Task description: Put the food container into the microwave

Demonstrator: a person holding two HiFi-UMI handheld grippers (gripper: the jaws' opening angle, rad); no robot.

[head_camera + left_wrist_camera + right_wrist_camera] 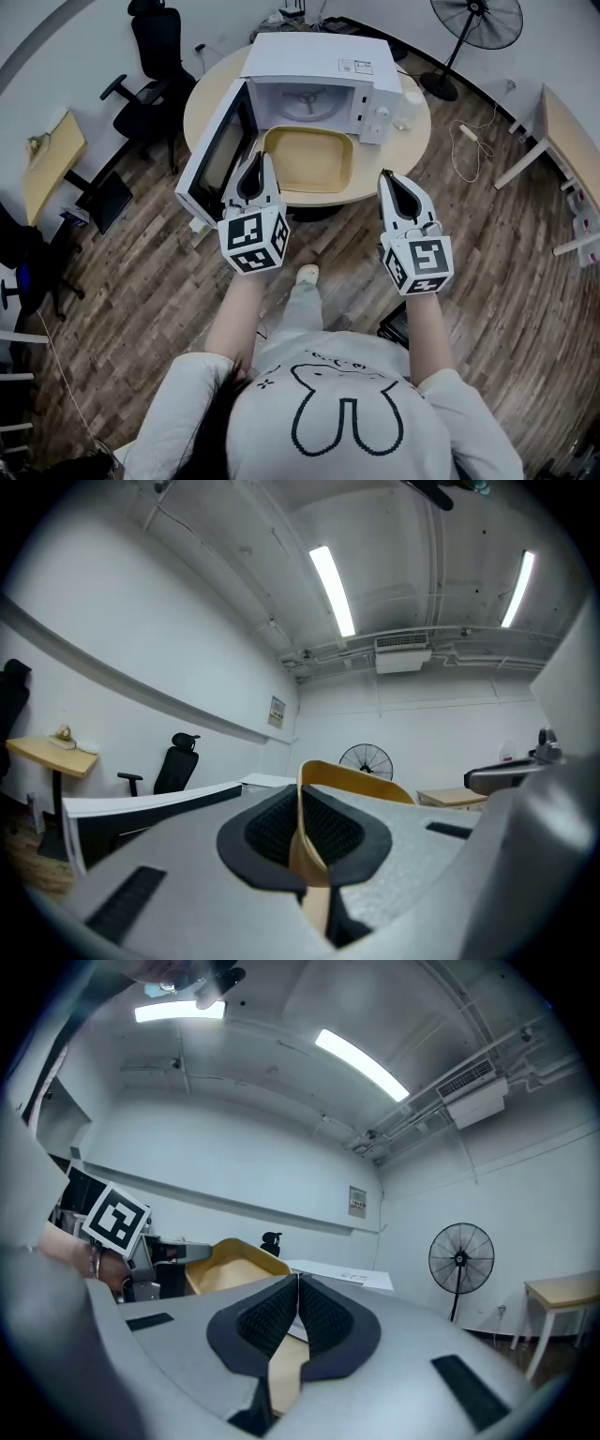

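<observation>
At far left, beside the round desk (211,94), a black office chair (155,75). Next to it, swung wide open to the left, the microwave's door (217,155). Then the left claw (258,161), clamped on the left rim of the yellow food container (309,159), with the thin rim pinched between the dark pads. Container empty, just in front of the open cavity of the white microwave (319,70), over the desk's near edge; resting or lifted, cannot tell. Just right of the container and apart from its rim, the right claw (387,178), pads pressed together on nothing. Far right, on the wood floor, a standing fan (478,23).
</observation>
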